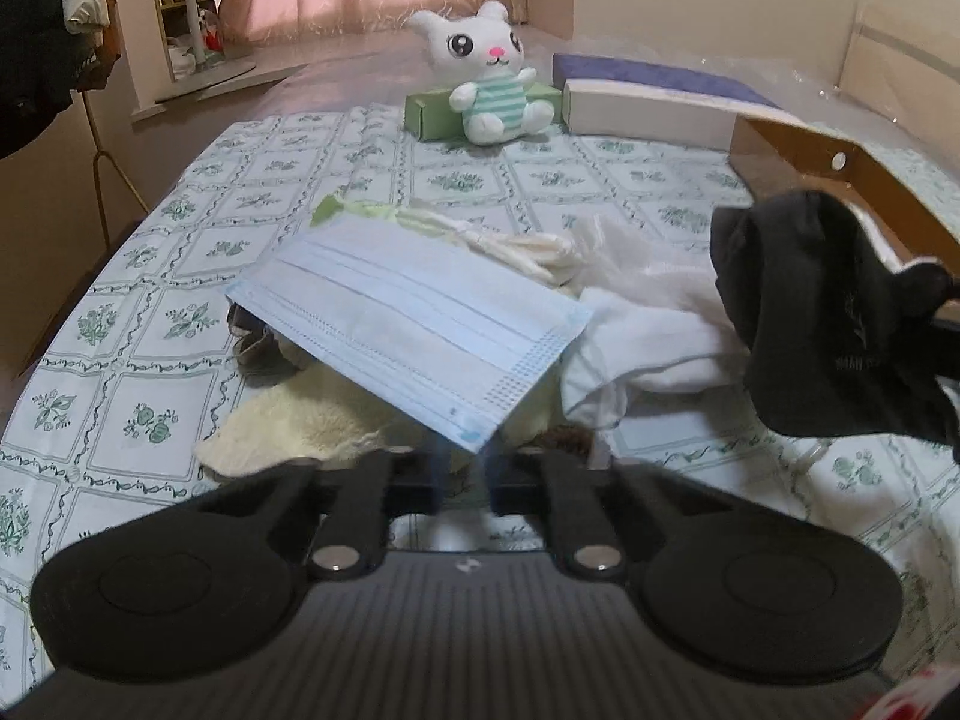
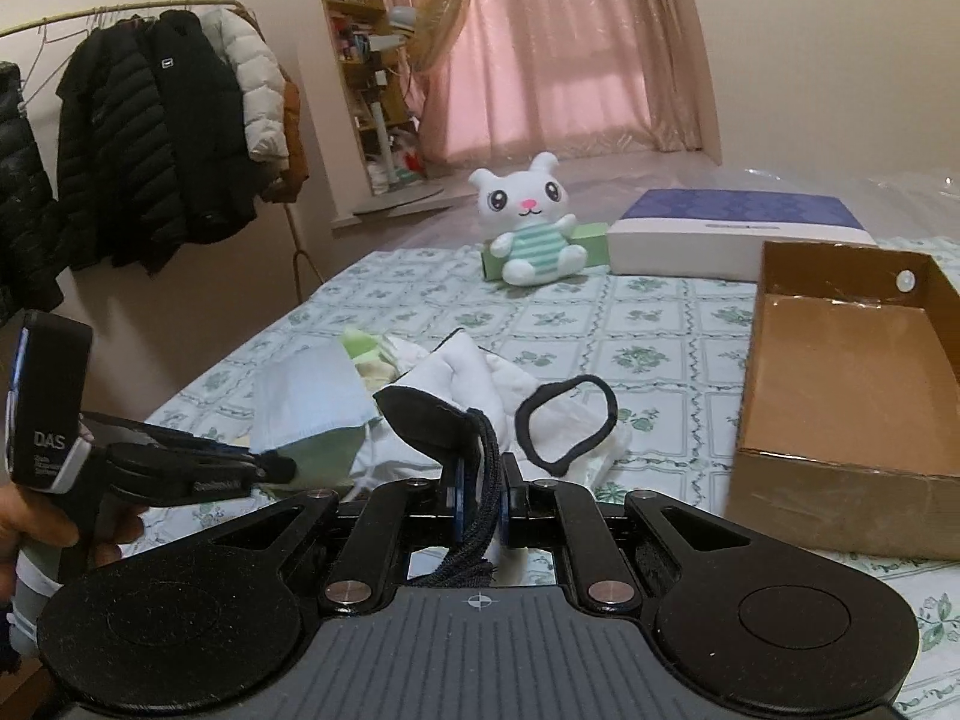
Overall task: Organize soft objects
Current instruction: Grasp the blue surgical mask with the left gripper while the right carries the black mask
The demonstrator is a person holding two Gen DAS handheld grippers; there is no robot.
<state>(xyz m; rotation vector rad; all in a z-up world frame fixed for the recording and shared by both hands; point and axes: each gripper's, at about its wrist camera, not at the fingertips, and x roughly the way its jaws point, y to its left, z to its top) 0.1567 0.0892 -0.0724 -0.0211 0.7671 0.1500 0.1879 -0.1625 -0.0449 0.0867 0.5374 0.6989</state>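
Progress check, going view by view.

Left wrist view first: left tool (image 1: 462, 468) is pinched fully closed on the near corner of a blue face mask (image 1: 408, 324), which is lifted off the heap at an angle. Under and behind it sits the rest of the pile: a fuzzy cream cloth (image 1: 300, 426), a white garment (image 1: 648, 354) and some pale green and cream bits (image 1: 456, 228). Over on the right a dark sock (image 1: 828, 324) hangs in the air from the other tool. Plush bunny (image 1: 492, 72) sits at the far end of the desk against a green box (image 1: 432, 114).

Right wrist view: right tool (image 2: 480, 498) is clamped nearly shut on the dark sock (image 2: 444, 426), held up above the pile. The cardboard box (image 2: 840, 384) stands just to the right on the desk and, as far as I can see into it, it's empty. A white sock with a black rim (image 2: 570, 426) lies on the checked cloth (image 2: 660, 324) between pile and box. The left tool (image 2: 240, 474) shows from the side here, a hand (image 2: 36, 516) holding it.

So my read: barely started. Two items are picked up, nothing is in the box yet, and most of the heap plus maybe the bunny is left to sort.
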